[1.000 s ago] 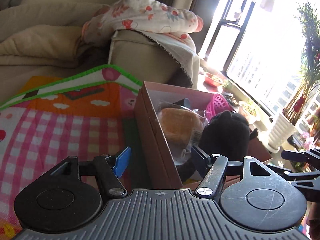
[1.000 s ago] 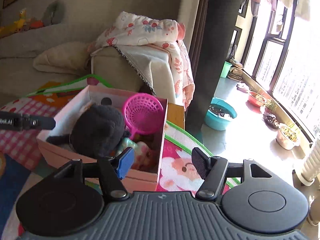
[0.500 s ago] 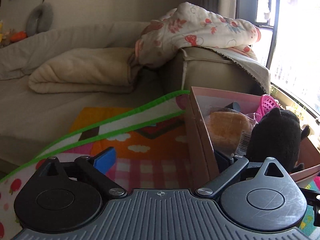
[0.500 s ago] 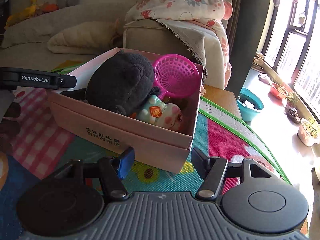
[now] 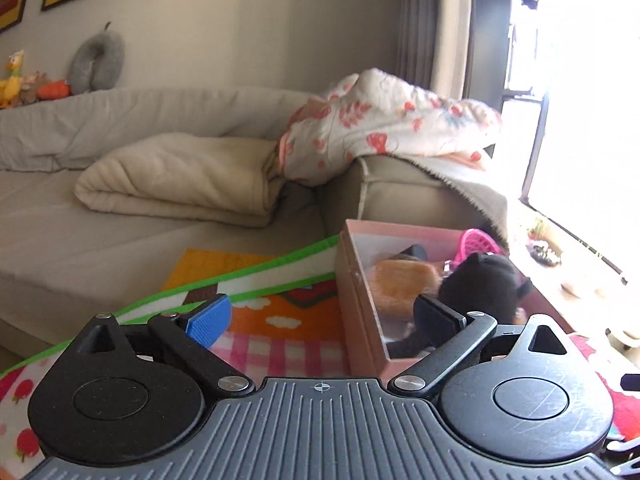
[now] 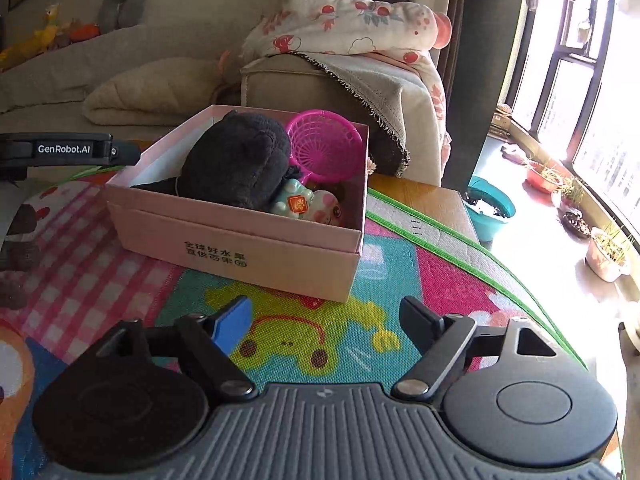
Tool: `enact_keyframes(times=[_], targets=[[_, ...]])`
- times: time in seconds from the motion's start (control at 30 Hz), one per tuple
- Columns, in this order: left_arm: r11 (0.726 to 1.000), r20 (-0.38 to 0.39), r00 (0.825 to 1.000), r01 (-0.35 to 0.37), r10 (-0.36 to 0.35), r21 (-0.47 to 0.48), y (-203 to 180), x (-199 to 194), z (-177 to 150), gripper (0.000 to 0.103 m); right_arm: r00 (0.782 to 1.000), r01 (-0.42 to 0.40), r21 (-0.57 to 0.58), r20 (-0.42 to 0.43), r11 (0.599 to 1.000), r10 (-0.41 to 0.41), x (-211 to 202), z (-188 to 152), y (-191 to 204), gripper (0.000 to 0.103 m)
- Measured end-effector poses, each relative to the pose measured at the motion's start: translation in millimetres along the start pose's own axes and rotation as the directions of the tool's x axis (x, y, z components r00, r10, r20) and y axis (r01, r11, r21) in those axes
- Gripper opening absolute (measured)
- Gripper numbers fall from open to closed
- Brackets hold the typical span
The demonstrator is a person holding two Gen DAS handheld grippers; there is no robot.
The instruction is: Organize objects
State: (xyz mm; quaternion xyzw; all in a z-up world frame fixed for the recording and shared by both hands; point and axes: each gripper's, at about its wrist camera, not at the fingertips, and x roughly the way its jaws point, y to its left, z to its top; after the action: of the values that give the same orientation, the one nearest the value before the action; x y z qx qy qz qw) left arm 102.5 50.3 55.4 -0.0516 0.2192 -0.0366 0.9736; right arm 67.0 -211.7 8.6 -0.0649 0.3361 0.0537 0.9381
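Observation:
A pink cardboard box (image 6: 240, 248) stands on the colourful play mat (image 6: 320, 332). In it are a black plush toy (image 6: 240, 160), a pink plastic basket (image 6: 324, 148) and small animal figurines (image 6: 296, 200). My right gripper (image 6: 326, 320) hovers over the mat just in front of the box, its jaws opening with nothing between them. In the left wrist view the box (image 5: 352, 280) sits to the right, showing the plush (image 5: 480, 284), the basket (image 5: 476, 242) and a wrapped orange bun (image 5: 400, 280). My left gripper (image 5: 322, 316) is open wide and empty beside the box's left wall.
A beige sofa with a folded blanket (image 5: 180, 180) and a floral quilt (image 5: 392, 124) runs behind the box. The left gripper's body (image 6: 68, 148) reaches in at the left of the right wrist view. A teal basin (image 6: 490, 208) and plant pots (image 6: 604, 256) line the window.
The left gripper spread its jaws, drew back from the box and swung toward the sofa. The right gripper backed off from the box, sank, and its jaws spread wider.

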Motion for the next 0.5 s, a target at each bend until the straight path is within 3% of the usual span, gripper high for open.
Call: enact_keyframes(times=[0.03,0.13,0.2,0.33,0.5], targets=[[1.000,0.008,1.000,0.024,-0.024,0.012,-4.9,-19.7,-7.3,0.101,1.000,-0.011,0.008,-0.002,1.000,0.011,-9.4,-8.4,0.6,0.102],[0.994,-0.062,0.995,0.082,-0.078,0.078,-22.2,-56.6,-42.1,0.101,1.000,-0.021,0.015,-0.021,1.000,0.022,-29.4,-34.9,7.1,0.103],[0.993,-0.114,0.991,0.083,-0.074,0.079,-30.7,-69.3,-64.8,0.101,0.999,-0.018,0.008,-0.041,1.000,0.019,-32.7,-49.1,13.7,0.103],[0.996,-0.206,0.978,0.043,-0.026,0.078,-44.1,-68.6,-100.5,0.101,0.997,0.003,-0.015,-0.075,1.000,-0.005,-26.6,-65.1,24.1,0.103],[0.993,-0.232,0.971,-0.035,0.060,0.113,-49.8,-60.5,-111.0,0.100,0.998,-0.047,0.111,-0.044,0.993,0.052,-19.2,-67.9,11.2,0.103]])
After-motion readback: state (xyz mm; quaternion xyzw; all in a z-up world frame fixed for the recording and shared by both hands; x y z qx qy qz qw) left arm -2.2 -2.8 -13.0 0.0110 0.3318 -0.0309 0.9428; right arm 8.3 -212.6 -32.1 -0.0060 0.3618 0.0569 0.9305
